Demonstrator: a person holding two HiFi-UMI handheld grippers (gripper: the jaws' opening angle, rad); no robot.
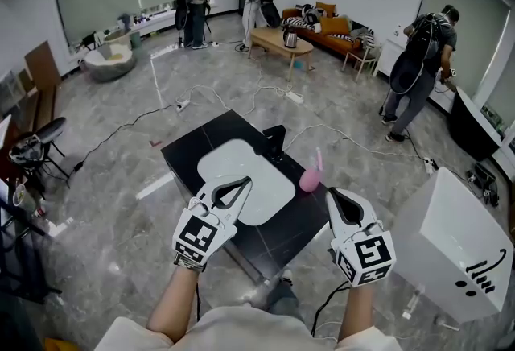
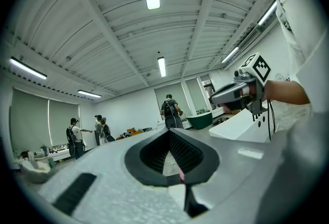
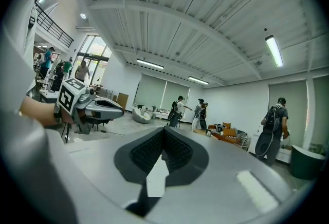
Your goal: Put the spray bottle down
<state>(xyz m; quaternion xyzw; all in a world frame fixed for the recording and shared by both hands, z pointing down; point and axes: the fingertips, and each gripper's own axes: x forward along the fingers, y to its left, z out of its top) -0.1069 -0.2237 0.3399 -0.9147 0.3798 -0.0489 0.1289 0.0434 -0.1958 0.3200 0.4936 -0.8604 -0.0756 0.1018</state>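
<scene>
A pink spray bottle (image 1: 311, 175) stands upright on the black table (image 1: 187, 154), just right of a white board (image 1: 241, 172). No gripper holds it. My left gripper (image 1: 245, 180) hovers over the board's near edge, jaws shut and empty. My right gripper (image 1: 331, 193) hangs just near-right of the bottle, apart from it, also shut with nothing in it. In the left gripper view the left gripper's (image 2: 168, 131) tips meet, and a pink sliver of the bottle (image 2: 181, 172) shows through the gap beneath them. The right gripper (image 3: 164, 129) also has meeting tips in its own view.
A black object (image 1: 275, 141) stands on the table behind the board. A large white box (image 1: 457, 243) sits close on the right. Cables (image 1: 121, 130) trail across the grey floor. Several people stand at the far side, and one person (image 1: 418, 68) stands at the right.
</scene>
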